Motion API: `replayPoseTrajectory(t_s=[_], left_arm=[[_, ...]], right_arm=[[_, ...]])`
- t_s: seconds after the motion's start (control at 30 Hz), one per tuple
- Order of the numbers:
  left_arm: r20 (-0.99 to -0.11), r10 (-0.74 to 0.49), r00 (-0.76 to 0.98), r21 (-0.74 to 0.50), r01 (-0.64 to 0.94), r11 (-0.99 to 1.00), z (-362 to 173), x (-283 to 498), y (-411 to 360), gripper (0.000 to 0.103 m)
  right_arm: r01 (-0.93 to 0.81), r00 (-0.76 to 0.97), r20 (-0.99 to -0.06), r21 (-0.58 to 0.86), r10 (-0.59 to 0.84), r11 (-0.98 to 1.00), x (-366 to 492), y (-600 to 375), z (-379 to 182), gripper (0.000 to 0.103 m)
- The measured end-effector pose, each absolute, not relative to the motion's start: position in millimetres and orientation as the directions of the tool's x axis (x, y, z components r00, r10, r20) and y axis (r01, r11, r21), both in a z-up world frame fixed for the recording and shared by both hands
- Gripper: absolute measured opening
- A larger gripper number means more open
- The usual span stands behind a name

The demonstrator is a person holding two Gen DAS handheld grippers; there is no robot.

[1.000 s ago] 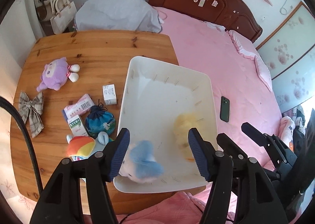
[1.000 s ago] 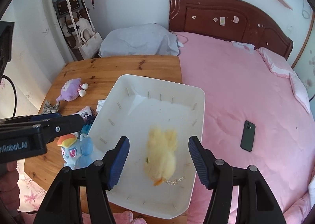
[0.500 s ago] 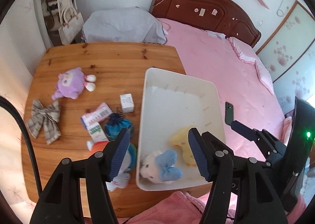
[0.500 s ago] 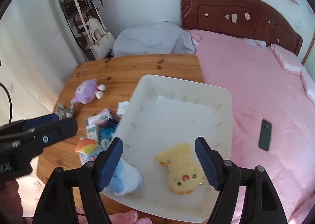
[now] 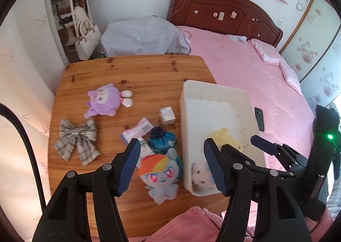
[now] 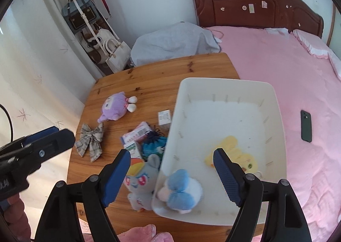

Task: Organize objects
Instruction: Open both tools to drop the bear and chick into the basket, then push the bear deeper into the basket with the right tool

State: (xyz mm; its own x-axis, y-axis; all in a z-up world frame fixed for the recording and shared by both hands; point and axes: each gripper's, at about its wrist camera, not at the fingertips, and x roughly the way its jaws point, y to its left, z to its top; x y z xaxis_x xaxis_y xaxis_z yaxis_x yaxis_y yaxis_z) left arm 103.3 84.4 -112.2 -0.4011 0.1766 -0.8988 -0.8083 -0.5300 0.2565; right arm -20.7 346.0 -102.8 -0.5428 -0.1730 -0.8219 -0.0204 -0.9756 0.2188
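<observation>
- Right gripper [image 6: 171, 176], low in the frame: jaws have just been opening, now spread with nothing between the pads, above the near end of the white bin [image 6: 277, 114].
- Left gripper [image 5: 169, 166], low centre: jaws apart and empty, over the rainbow-maned pony plush [image 5: 162, 175] on the wooden table [image 5: 138, 69].
- Inside the bin: a white plush with a blue bow [image 6: 181, 190] in the near corner and a yellow duck plush [image 6: 234, 152] to its right.
- Left of the bin on the table: blue drawstring pouch [image 5: 163, 139], small boxes, plaid bow [image 5: 76, 139] and purple plush [image 5: 104, 100].
</observation>
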Motion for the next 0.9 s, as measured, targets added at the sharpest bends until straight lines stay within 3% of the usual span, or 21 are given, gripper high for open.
replayPoseTrajectory(t_s=[0.53, 0.9], left_arm=[[-0.849, 0.130, -0.511, 0.394, -0.779, -0.488, -82, 55, 44, 0.066], [-0.817, 0.063, -0.573, 0.485, -0.743, -0.462, -60, 22, 9, 0.066]], right_arm=[[-0.042, -0.578, -0.793, 0.266, -0.194, -0.963, -5, 291, -101, 0.082], [-0.219, -0.588, -0.782, 0.399, -0.206, -0.890, -8, 264, -125, 0.082]])
